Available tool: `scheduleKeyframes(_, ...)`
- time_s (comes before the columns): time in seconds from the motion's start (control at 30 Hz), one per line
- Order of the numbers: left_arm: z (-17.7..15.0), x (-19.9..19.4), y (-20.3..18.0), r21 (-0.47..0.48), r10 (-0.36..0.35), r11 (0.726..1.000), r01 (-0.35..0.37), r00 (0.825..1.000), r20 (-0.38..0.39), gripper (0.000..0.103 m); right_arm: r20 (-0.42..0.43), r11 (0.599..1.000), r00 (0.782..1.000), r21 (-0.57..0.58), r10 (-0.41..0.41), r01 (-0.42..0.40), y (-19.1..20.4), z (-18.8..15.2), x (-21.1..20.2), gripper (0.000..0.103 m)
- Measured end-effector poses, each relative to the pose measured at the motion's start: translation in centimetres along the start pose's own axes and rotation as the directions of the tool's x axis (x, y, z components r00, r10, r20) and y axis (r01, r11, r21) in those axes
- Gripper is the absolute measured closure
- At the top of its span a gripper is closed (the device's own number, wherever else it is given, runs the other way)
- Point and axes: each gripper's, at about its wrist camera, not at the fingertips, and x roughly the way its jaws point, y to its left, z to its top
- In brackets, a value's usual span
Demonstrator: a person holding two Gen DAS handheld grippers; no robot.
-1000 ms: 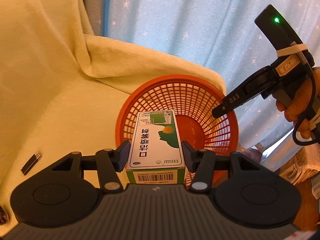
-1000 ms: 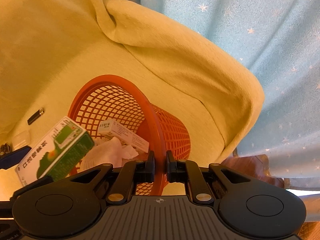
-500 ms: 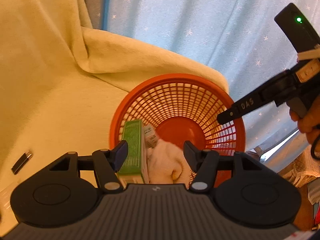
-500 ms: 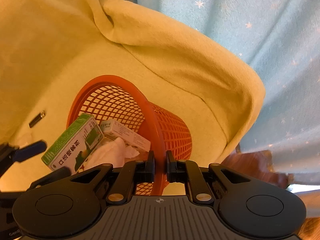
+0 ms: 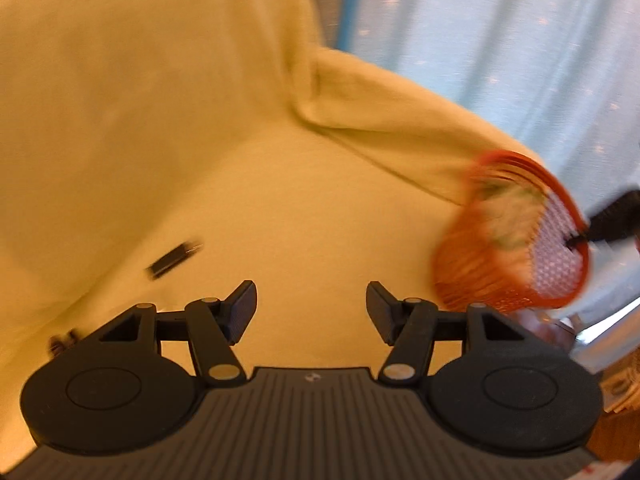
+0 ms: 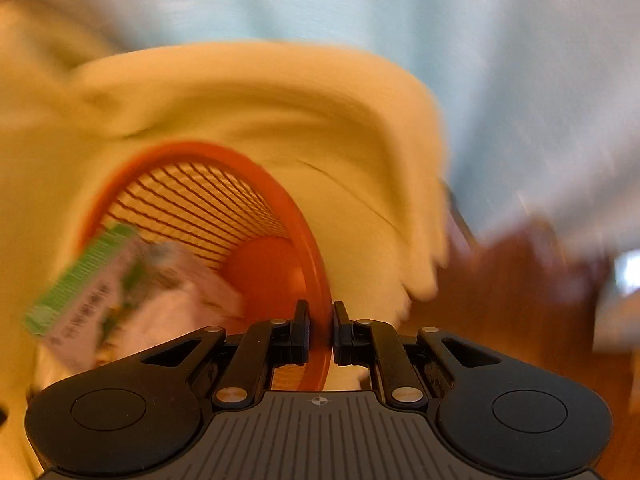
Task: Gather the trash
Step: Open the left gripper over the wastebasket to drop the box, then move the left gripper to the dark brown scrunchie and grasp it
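An orange mesh basket [image 6: 208, 208] lies tipped toward me in the right wrist view, and my right gripper [image 6: 320, 330] is shut on its rim. Inside it rest a green and white box [image 6: 84, 292] and crumpled white tissue [image 6: 168, 312], both blurred. In the left wrist view the same basket [image 5: 516, 240] is far off to the right, blurred, with the other gripper's dark finger at its rim. My left gripper [image 5: 311, 312] stands open with nothing between its fingers, over the yellow blanket [image 5: 200, 140].
A small black stick-shaped object [image 5: 173, 261] lies on the yellow blanket, left of my left gripper. Another small dark item [image 5: 60, 342] sits at the left edge. Pale blue curtains [image 5: 500, 40] hang behind, and brown floor [image 6: 520, 288] shows at the right.
The green box dropped from my left gripper into the basket. My left gripper then swung left, away from the basket. My right gripper tilted the basket while still clamped on its rim.
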Motion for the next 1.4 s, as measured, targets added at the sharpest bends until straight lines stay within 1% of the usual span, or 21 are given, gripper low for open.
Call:
scheduleKeyframes(0.07,-0.5,-0.2,1.0,-0.009,0.028,1.0,-0.028,1.0,-0.012,0.047,-0.022,0.991,0.999,0.133,0.024,-0.021,-3.1,-0.9,0.8,0.095)
scheduleKeyframes(0.1,-0.7,-0.3,1.3,-0.01,0.042,0.999,-0.042,0.999,-0.02,0.047,-0.017,0.985,0.999,0.168,0.047,-0.043,-3.7,-1.3,0.8,0.095)
scheduleKeyframes(0.13,-0.9,-0.2,1.6,-0.013,0.049,0.999,-0.049,0.998,-0.029,0.047,-0.014,0.982,0.998,0.178,0.062,-0.058,-3.9,-1.5,0.6,0.095)
scheduleKeyframes(0.2,-1.3,0.0,1.9,-0.022,0.057,0.998,-0.058,0.997,-0.045,0.048,-0.019,0.989,0.999,0.144,0.047,-0.043,-2.9,-1.8,0.2,0.095)
scheduleKeyframes(0.3,-1.4,0.2,1.7,-0.013,0.05,0.999,-0.051,0.997,-0.056,0.048,-0.005,0.994,0.997,0.09,0.071,-0.07,-1.4,-1.7,-0.7,0.094)
scheduleKeyframes(0.33,-1.4,0.2,1.4,-0.01,0.047,0.999,-0.048,0.997,-0.055,0.048,-0.022,0.995,0.999,0.09,0.046,-0.044,-1.6,-1.7,-0.4,0.094)
scheduleKeyframes(0.37,-1.4,0.3,1.2,-0.009,0.038,0.999,-0.038,0.998,-0.051,0.048,-0.048,0.993,0.999,0.118,0.019,-0.014,-2.0,-1.7,0.0,0.094)
scheduleKeyframes(0.4,-1.3,0.3,1.0,-0.004,0.032,0.999,-0.033,0.999,-0.043,0.048,-0.062,0.99,0.998,0.142,0.016,-0.007,-2.0,-1.6,-0.1,0.094)
scheduleKeyframes(0.43,-1.4,0.3,0.8,0.003,0.035,0.999,-0.035,0.999,-0.032,0.048,-0.046,0.992,0.998,0.125,0.035,-0.029,-1.3,-1.6,-0.7,0.093)
scheduleKeyframes(0.47,-1.4,0.4,0.7,0.006,0.04,0.999,-0.04,0.999,-0.025,0.047,-0.031,0.996,0.999,0.082,0.031,-0.029,-0.3,-1.5,-1.3,0.093)
scheduleKeyframes(0.57,-2.0,1.2,1.4,-0.01,0.058,0.998,-0.059,0.998,-0.038,0.047,-0.023,0.995,0.998,-0.079,-0.055,0.053,4.2,-1.6,-2.3,0.092)
scheduleKeyframes(0.6,-2.3,1.4,1.7,-0.01,0.07,0.997,-0.071,0.997,-0.043,0.047,-0.016,0.992,0.998,-0.113,-0.066,0.064,5.5,-1.6,-2.8,0.092)
scheduleKeyframes(0.73,-3.6,2.1,3.7,0.007,0.128,0.992,-0.128,0.99,-0.054,0.046,-0.009,0.979,0.998,-0.193,-0.068,0.065,9.6,-1.7,-4.1,0.092)
scheduleKeyframes(0.8,-4.3,2.6,5.2,0.013,0.168,0.986,-0.168,0.983,-0.069,0.046,0.002,0.972,0.998,-0.226,-0.058,0.057,11.1,-1.9,-4.4,0.092)
scheduleKeyframes(0.87,-5.1,3.1,6.8,0.022,0.219,0.976,-0.218,0.972,-0.084,0.046,0.012,0.965,0.998,-0.255,-0.061,0.062,12.2,-2.0,-4.3,0.092)
scheduleKeyframes(1.0,-6.5,4.2,10.8,0.007,0.316,0.948,-0.318,0.94,-0.129,0.046,0.026,0.953,0.995,-0.286,-0.097,0.101,13.3,-1.6,-3.5,0.092)
scheduleKeyframes(1.07,-7.1,4.5,12.4,-0.002,0.35,0.935,-0.353,0.926,-0.143,0.046,0.025,0.951,0.993,-0.288,-0.112,0.114,13.3,-1.4,-3.1,0.092)
scheduleKeyframes(1.2,-7.9,5.1,15.1,-0.011,0.379,0.922,-0.386,0.911,-0.165,0.046,0.018,0.947,0.991,-0.293,-0.134,0.133,13.9,-1.5,-2.6,0.092)
scheduleKeyframes(1.3,-8.4,5.5,16.3,-0.02,0.387,0.918,-0.396,0.905,-0.177,0.046,0.026,0.937,0.989,-0.315,-0.149,0.149,15.0,-1.7,-2.5,0.092)
scheduleKeyframes(1.4,-8.6,6.0,17.5,-0.031,0.385,0.918,-0.396,0.906,-0.177,0.046,0.037,0.923,0.986,-0.349,-0.162,0.165,16.2,-2.0,-2.3,0.092)
